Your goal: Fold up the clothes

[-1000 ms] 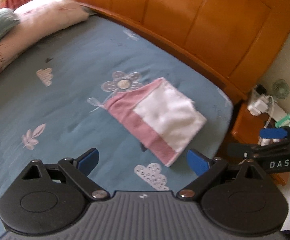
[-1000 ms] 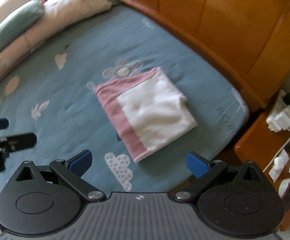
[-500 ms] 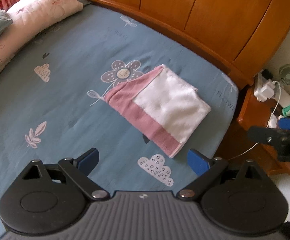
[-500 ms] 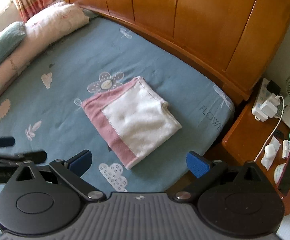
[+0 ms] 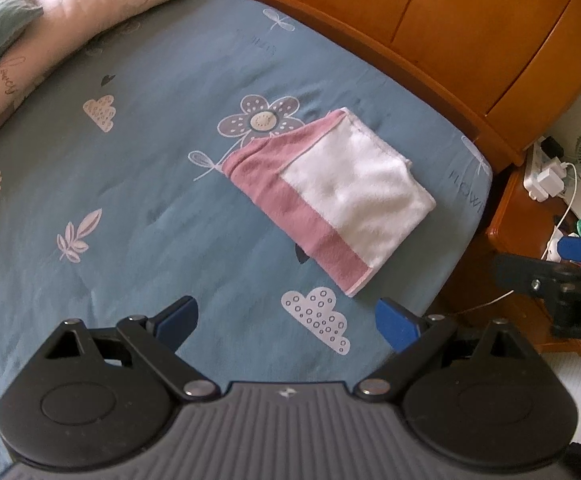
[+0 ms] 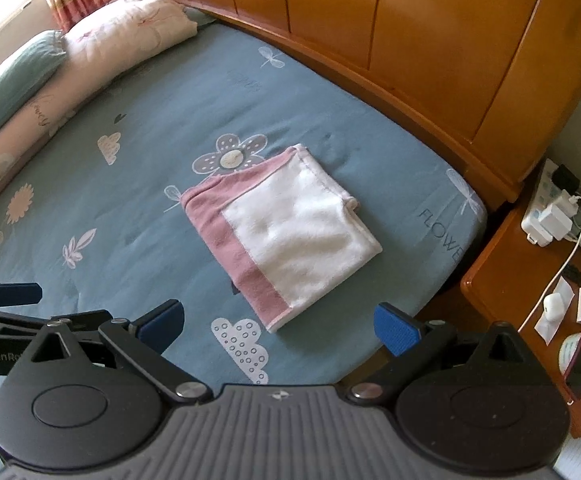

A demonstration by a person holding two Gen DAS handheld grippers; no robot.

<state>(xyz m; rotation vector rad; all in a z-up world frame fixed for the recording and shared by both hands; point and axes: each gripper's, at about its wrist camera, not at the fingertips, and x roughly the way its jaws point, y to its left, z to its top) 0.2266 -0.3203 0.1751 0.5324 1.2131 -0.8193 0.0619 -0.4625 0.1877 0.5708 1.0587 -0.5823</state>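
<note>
Towel (image 5: 330, 196) lies folded on bed (image 5: 130, 184), ahead of both empty, spread hand-held grippers (image 5: 286, 314) (image 6: 278, 320).

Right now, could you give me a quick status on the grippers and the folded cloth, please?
Left gripper open, empty. Right gripper open, empty. Pink-and-white cloth folded flat on the blue bedsheet, untouched. Nothing between grippers and cloth.
</note>
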